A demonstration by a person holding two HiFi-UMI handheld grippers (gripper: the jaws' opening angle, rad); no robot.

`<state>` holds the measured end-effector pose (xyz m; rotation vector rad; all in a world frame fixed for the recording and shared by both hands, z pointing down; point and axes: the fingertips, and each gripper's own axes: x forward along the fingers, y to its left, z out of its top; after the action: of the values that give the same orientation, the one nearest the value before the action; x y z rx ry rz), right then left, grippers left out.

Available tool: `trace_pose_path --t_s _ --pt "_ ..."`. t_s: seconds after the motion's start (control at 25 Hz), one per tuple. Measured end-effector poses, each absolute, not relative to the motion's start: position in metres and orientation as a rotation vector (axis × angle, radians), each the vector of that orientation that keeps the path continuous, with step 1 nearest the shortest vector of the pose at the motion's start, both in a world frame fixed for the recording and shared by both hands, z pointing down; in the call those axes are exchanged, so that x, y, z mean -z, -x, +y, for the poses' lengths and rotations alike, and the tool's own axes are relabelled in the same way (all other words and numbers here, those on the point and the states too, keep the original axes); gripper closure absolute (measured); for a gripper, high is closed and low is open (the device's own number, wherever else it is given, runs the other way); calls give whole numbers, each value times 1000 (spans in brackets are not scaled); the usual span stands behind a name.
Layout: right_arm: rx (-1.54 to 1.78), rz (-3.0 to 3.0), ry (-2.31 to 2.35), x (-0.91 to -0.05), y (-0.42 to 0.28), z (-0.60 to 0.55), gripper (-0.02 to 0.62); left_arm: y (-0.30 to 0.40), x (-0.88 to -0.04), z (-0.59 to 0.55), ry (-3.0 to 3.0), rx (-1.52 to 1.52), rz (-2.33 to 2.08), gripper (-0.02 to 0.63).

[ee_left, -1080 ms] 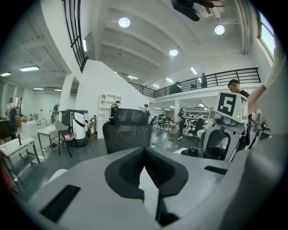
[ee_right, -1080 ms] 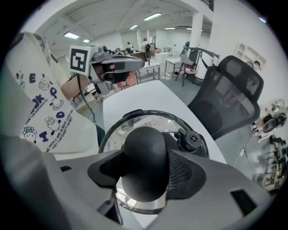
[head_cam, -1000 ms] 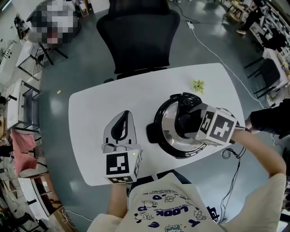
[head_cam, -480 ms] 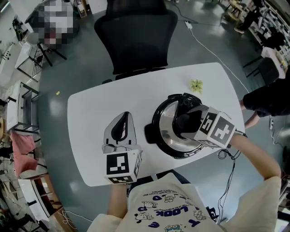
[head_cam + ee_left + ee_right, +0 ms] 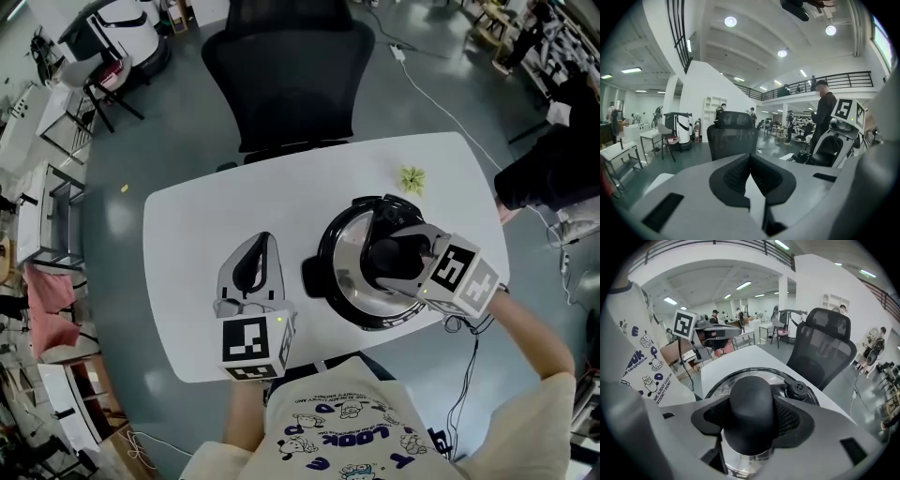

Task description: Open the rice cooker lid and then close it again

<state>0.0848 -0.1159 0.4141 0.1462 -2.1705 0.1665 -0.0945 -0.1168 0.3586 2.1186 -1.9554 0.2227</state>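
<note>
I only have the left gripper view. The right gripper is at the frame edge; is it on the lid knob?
Observer: Yes. In the right gripper view the right gripper has its jaws closed on the black lid knob.
Operator: Lid up or down?
Observer: Down, by the head view: the lid looks seated level inside the rim of the rice cooker.
Operator: Where's my left gripper relative to the cooker?
Observer: Head view puts the left gripper over the white table, to the left of the cooker and clear of it.
</note>
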Motion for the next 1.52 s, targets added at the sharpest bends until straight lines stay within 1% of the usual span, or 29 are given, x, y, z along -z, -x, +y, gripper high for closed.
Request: trace_pose_path --t_s 0.4,0.68,0.96,1.36,1.52 --pt "-152 -2339 -174 -389 -101 -114 302 99 -360 -117 -2102 -207 -1974 592" --pt "-70 -2470 -241 -350 -116 -113 302 90 -352 -117 -2126 -187 -1966 592" --pt "-209 -2700 -480 -299 -137 -119 302 77 -341 -114 -2172 -157 -1948 592" --pt "-587 -3046 -856 -224 -200 -121 302 61 -316 -103 -2239 -87 -1917 592" --pt "-615 -3129 -969 -202 -226 -114 302 57 -306 -97 -2268 -67 -1909 592"
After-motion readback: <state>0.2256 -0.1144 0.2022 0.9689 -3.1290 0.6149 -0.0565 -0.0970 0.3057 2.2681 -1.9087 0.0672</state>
